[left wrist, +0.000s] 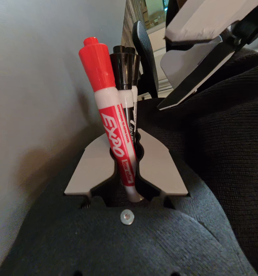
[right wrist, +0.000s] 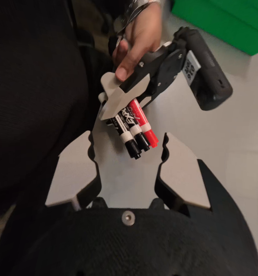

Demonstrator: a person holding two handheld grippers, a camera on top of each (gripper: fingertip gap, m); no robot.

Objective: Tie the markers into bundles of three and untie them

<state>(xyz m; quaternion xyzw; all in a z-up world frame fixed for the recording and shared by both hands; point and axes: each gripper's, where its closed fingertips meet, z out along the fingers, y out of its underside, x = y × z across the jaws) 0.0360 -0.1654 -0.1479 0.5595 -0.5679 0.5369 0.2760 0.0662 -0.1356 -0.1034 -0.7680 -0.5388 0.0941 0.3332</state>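
Observation:
My left gripper (left wrist: pixel 123 132) is shut on three markers held together: a red marker (left wrist: pixel 110 107) in front and two black markers (left wrist: pixel 126 71) behind it, caps pointing away from me. No band shows around them. In the right wrist view the same left gripper (right wrist: pixel 109 110) holds the red marker (right wrist: pixel 144 128) and the black markers (right wrist: pixel 131 137), caps pointing toward my right gripper. My right gripper (right wrist: pixel 127 140) is open and empty, just short of the marker caps. It also shows in the left wrist view (left wrist: pixel 183 77) at the upper right.
A person's hand (right wrist: pixel 137 41) holds the left gripper's handle. Dark ribbed fabric (left wrist: pixel 215 141) fills the right side, also seen in the right wrist view (right wrist: pixel 35 89). A black mesh chair (left wrist: pixel 146 59) stands behind. A green box (right wrist: pixel 224 22) lies on the pale floor (right wrist: pixel 215 149).

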